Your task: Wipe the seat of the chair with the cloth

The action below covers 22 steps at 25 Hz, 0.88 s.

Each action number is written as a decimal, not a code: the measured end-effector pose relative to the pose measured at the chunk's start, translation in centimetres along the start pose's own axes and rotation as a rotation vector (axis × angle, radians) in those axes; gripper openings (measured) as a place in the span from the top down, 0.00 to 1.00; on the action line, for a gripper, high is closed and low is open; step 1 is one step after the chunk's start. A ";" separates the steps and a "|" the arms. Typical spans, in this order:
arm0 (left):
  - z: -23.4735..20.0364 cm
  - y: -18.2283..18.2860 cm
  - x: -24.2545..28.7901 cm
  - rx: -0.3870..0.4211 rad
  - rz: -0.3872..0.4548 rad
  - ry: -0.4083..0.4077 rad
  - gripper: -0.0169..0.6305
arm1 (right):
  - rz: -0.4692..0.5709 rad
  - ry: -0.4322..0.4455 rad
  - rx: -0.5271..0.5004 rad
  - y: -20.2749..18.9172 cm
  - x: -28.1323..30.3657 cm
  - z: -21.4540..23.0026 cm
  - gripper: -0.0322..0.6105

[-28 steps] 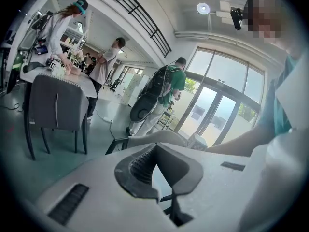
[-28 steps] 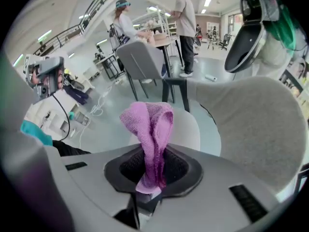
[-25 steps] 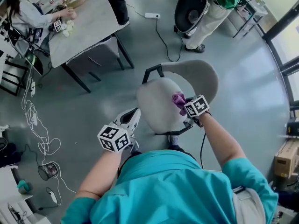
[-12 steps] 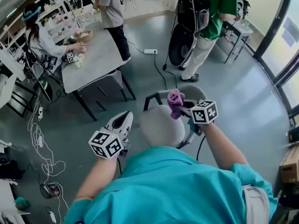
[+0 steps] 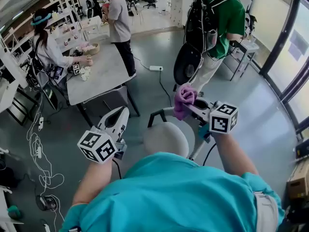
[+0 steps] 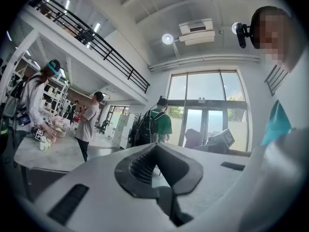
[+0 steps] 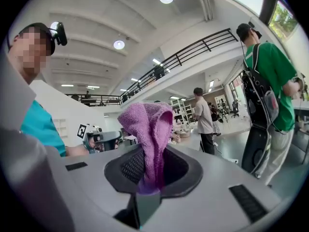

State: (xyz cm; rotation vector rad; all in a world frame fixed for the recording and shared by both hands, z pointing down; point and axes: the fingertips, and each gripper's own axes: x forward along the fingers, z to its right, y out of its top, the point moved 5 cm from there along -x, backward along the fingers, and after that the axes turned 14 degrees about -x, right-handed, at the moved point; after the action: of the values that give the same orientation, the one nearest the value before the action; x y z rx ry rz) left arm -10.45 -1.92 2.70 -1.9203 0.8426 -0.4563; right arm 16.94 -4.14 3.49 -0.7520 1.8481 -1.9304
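Observation:
In the head view the chair's pale grey seat [image 5: 165, 138] lies just ahead of my teal-clad body, its dark frame [image 5: 153, 114] showing at the far side. My right gripper [image 5: 191, 105] is held up above the seat's far right side, shut on a purple cloth [image 5: 183, 99] that bunches out of the jaws. The right gripper view shows the cloth [image 7: 147, 124] pinched between the pads of that gripper [image 7: 148, 170] and standing upward. My left gripper [image 5: 120, 112] hovers left of the seat, jaws together and holding nothing; in its own view the left gripper [image 6: 153, 154] points across the room.
A grey table [image 5: 99, 79] stands at the back left with two people beside it. A person in green with a backpack [image 5: 218, 18] stands behind the chair. A power strip [image 5: 155, 68] and cables [image 5: 36, 144] lie on the floor. Windows line the right side.
Both grippers have risen away from the chair seat. The cloth, which was on the seat a second ago, is now lifted above it. The head view has tilted upward.

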 end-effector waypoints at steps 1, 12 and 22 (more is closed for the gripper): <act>0.1 0.3 0.1 0.007 0.001 0.000 0.98 | 0.004 0.000 -0.016 0.6 -0.1 -0.1 0.84; 0.4 1.1 0.8 0.022 -0.006 -0.016 0.98 | -0.009 0.002 -0.089 1.9 0.3 -0.3 0.84; 0.1 1.1 1.1 0.016 -0.015 -0.010 0.98 | 0.001 0.015 -0.082 1.9 0.6 -0.1 0.84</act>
State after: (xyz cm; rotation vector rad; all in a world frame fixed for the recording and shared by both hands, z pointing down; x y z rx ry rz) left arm -10.00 -3.00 1.69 -1.9135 0.8159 -0.4610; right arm 16.26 -4.54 1.72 -0.7637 1.9466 -1.8741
